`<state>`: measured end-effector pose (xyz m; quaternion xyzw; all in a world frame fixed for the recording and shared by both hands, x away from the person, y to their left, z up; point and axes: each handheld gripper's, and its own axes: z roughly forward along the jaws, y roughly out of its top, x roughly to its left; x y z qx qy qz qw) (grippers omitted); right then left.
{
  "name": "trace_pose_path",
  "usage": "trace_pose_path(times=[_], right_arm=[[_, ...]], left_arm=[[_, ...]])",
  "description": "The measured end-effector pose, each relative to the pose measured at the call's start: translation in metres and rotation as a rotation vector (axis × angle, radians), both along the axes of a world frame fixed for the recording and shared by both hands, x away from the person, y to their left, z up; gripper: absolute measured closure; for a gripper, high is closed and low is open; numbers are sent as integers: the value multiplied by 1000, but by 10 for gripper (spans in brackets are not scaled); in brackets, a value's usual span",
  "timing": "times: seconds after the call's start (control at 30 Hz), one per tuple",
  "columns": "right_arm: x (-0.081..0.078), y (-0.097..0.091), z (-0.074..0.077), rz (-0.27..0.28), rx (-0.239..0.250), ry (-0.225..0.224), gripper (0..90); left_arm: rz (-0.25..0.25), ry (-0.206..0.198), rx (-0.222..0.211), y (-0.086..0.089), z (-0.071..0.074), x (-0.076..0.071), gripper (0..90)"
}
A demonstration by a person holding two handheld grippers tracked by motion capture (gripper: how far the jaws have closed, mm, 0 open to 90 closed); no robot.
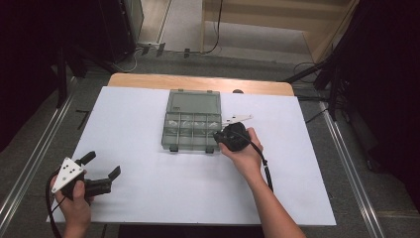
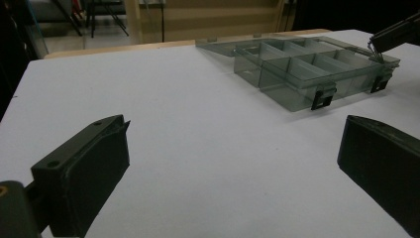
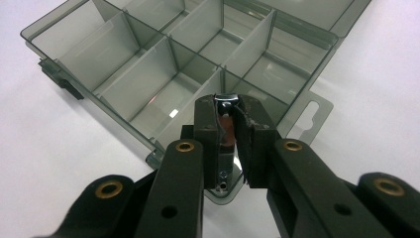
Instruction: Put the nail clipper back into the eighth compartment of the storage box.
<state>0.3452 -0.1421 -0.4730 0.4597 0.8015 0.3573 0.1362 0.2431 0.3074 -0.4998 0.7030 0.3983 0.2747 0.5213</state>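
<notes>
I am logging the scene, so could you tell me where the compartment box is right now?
The open compartment box sits mid-table toward the far edge in the high view, with the right gripper at its near right corner.

Left tongs [image 1: 103, 165] gape wide, low and idle; right tongs [image 3: 225, 124] are pinched together, reaching forward.

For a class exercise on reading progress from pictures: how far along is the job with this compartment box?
Done: the box lies on the table with its lid swung open. In hand: the right tongs are shut on a small metal item, which is too hidden to name, over the box's near corner compartment. Left: releasing it there, judging by the pose. The left tongs wait open and empty, apart from the box.
</notes>
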Motion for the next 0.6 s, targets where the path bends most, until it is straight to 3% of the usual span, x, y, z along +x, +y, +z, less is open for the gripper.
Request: trace_pose_path(times=[0.1, 0.23, 0.37, 0.4, 0.43, 0.5, 0.6], right_arm=[[-1, -1, -1, 11, 23, 7, 793], [-5, -7, 4, 2, 102, -7, 456], [-9, -12, 7, -17, 137, -35, 243], [-9, -12, 7, -17, 137, -35, 243], [-11, -14, 7, -29, 143, -38, 115], [-14, -19, 7, -31, 166, -49, 0], [-20, -26, 7, -28, 192, -73, 0]], left_arm=[[1, 0, 0, 0, 0, 0, 0], [0, 0, 0, 0, 0, 0, 0], [1, 0, 0, 0, 0, 0, 0], [1, 0, 0, 0, 0, 0, 0], [0, 0, 0, 0, 0, 0, 0], [1, 0, 1, 0, 0, 0, 0], [0, 0, 0, 0, 0, 0, 0]])
